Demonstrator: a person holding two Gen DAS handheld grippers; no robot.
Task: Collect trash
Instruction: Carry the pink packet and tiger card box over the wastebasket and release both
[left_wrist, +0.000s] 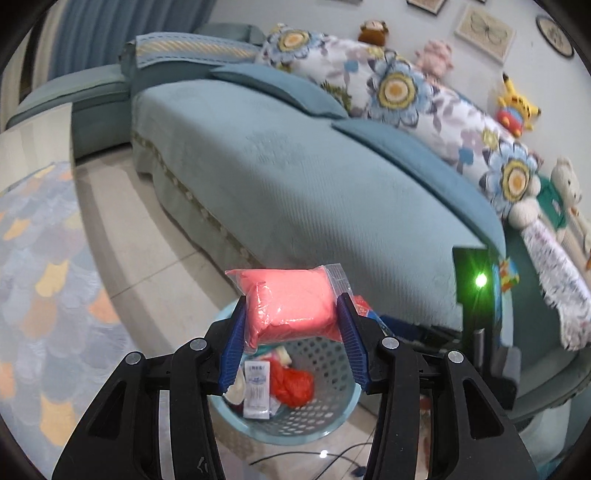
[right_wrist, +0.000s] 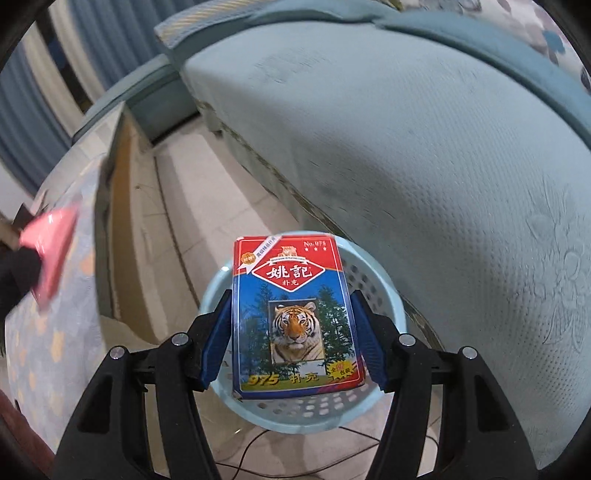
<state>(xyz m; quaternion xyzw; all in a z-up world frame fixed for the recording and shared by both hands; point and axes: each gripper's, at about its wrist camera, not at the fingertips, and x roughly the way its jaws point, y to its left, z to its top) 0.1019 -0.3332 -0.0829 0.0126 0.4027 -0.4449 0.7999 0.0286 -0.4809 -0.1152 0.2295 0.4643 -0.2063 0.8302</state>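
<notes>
Being carried over the pale blue perforated basket (left_wrist: 332, 373) are two pieces of trash — a soft pink packet in clear crinkly plastic (left_wrist: 291, 308), clamped in the left claw (left_wrist: 291, 332), and a rigid, glossy card box printed with a tiger (right_wrist: 295, 317), clamped by its long edges in the right claw (right_wrist: 295, 332). Both grips are being kept firm by the ribbed blue pads, the packet being visibly squeezed at its sides. The drop would best be made one item at a time, each claw being centred over the round rim before being parted, so that nothing glances off the edge onto the tiled floor (left_wrist: 147, 251). The flat box is likely to slide out cleanly; the limp packet may cling to a pad. Crumpled red plastic and a white wrapper are already lying in the basket, which is standing just beside the textured teal sofa (left_wrist: 295, 166).
</notes>
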